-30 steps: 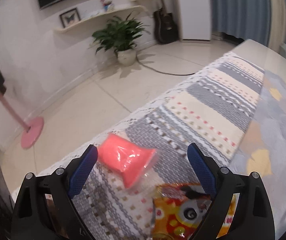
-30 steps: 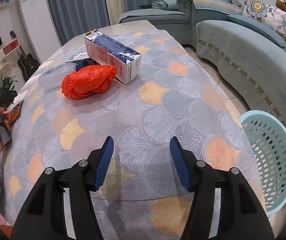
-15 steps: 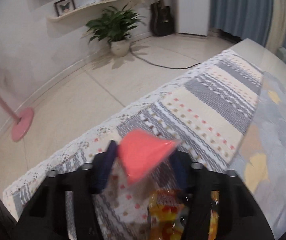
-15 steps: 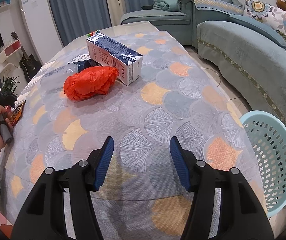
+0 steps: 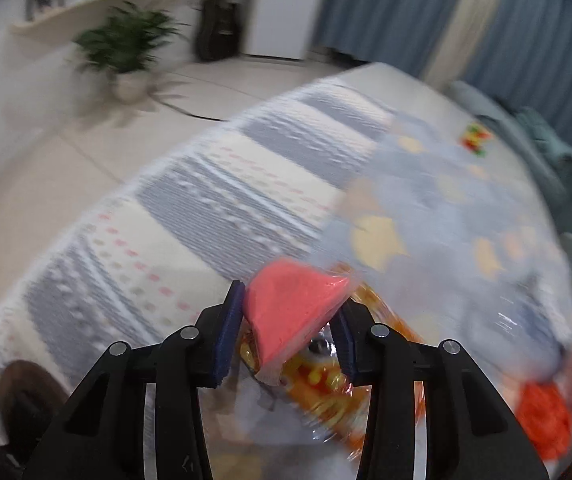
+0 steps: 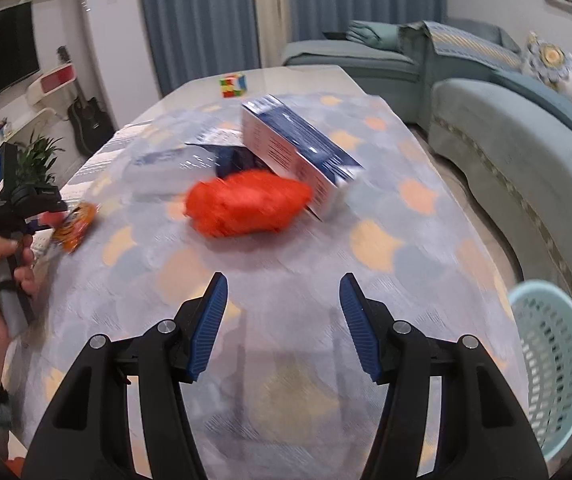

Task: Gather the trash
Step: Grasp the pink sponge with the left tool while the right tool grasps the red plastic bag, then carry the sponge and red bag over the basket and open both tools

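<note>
My left gripper is shut on a crushed pink plastic cup and holds it above the table. An orange snack wrapper lies under it. In the right wrist view my right gripper is open and empty above the patterned tablecloth. Ahead of it lie a crumpled orange bag, a blue and white carton on its side and clear plastic wrapping. The left gripper shows at the left edge, held by a hand.
A light blue perforated basket stands on the floor right of the table. A colour cube sits at the table's far end. A teal sofa runs along the right. A potted plant and a guitar stand by the far wall.
My left gripper closed on the pink cup, lifted it and swung right toward the table's middle. My right gripper moved forward and its view tilted up.
</note>
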Demonstrator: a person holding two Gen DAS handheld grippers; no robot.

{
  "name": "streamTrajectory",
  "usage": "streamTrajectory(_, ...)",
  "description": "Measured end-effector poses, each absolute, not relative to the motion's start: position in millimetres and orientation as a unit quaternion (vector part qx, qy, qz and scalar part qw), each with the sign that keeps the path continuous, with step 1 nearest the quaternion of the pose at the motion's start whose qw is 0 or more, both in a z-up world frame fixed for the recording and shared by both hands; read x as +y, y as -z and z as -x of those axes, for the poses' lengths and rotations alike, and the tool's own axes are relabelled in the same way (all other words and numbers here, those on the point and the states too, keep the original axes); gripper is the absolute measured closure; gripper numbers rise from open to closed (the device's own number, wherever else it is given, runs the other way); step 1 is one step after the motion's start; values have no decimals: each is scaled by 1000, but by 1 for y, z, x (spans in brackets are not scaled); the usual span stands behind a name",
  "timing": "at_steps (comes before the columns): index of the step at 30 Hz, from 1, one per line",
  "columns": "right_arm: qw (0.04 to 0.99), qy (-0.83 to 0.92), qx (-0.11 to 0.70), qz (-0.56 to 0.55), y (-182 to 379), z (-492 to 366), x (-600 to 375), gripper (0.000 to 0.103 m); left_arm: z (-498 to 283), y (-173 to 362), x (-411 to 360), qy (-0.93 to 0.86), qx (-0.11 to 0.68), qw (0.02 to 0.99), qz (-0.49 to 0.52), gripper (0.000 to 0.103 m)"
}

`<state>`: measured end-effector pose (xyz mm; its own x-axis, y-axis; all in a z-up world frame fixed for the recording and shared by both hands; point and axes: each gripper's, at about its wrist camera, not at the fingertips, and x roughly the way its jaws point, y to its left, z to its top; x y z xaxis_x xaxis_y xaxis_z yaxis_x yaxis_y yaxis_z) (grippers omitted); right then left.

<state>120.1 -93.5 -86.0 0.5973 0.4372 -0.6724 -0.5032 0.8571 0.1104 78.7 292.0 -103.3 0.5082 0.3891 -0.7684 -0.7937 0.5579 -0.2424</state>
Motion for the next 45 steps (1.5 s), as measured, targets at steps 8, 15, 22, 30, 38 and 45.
streamTrajectory(8, 891, -277, 356, 56, 86, -125, -69, 48, -75, 96, 248, -266, 327, 863, 279, 64)
streamTrajectory(15, 887, -269, 376, -1, 86, -162, -60, 38, -82, 92, 210, -215, 322, 888, 247, 64)
streamTrajectory(22, 889, -258, 378, 25, 94, -184, -22, 17, -78, 85, 205, -213, 311, 900, 220, 64)
streamTrajectory(30, 879, -264, 398, 21, 107, -191, -22, 56, -79, 97, 208, -205, 323, 896, 224, 64)
streamTrajectory(38, 868, -304, 393, 11, 97, -148, -48, 61, -72, 83, 203, -174, 312, 903, 239, 64)
streamTrajectory(45, 884, -293, 363, 9, 63, -110, -84, 62, -71, 55, 164, -116, 305, 919, 222, 64)
